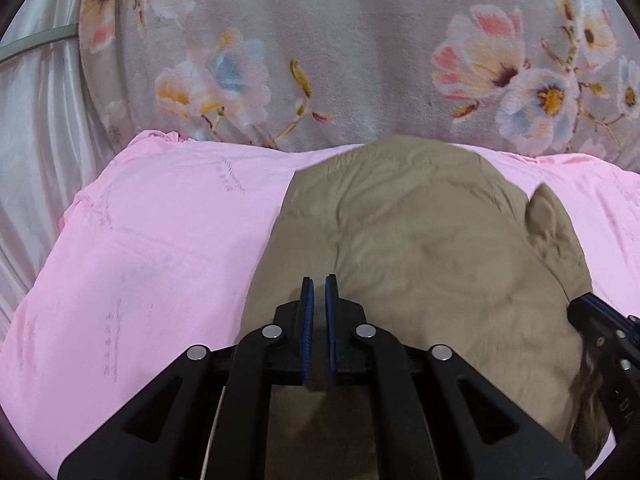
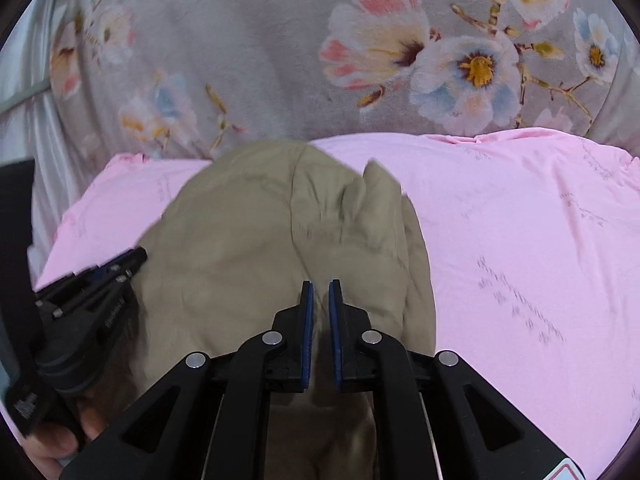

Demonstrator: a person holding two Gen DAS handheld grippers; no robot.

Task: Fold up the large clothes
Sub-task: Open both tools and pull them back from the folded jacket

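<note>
A khaki garment [image 1: 420, 248] lies bunched on a pink sheet [image 1: 160, 240]; it also shows in the right wrist view [image 2: 256, 248]. My left gripper [image 1: 319, 280] is nearly shut, jaws a narrow gap apart, and khaki cloth runs between the pads near the garment's near left edge. My right gripper [image 2: 321, 285] is the same, narrow gap, with khaki cloth between the pads at the near right edge. Each gripper shows in the other's view: the right one at the right edge [image 1: 600, 324], the left one at the left [image 2: 104, 276].
A grey floral blanket [image 1: 340, 40] lies beyond the pink sheet [image 2: 520, 240]. A white satin curtain [image 1: 36, 140] hangs at the far left. A hand [image 2: 52, 440] holds the left gripper's handle.
</note>
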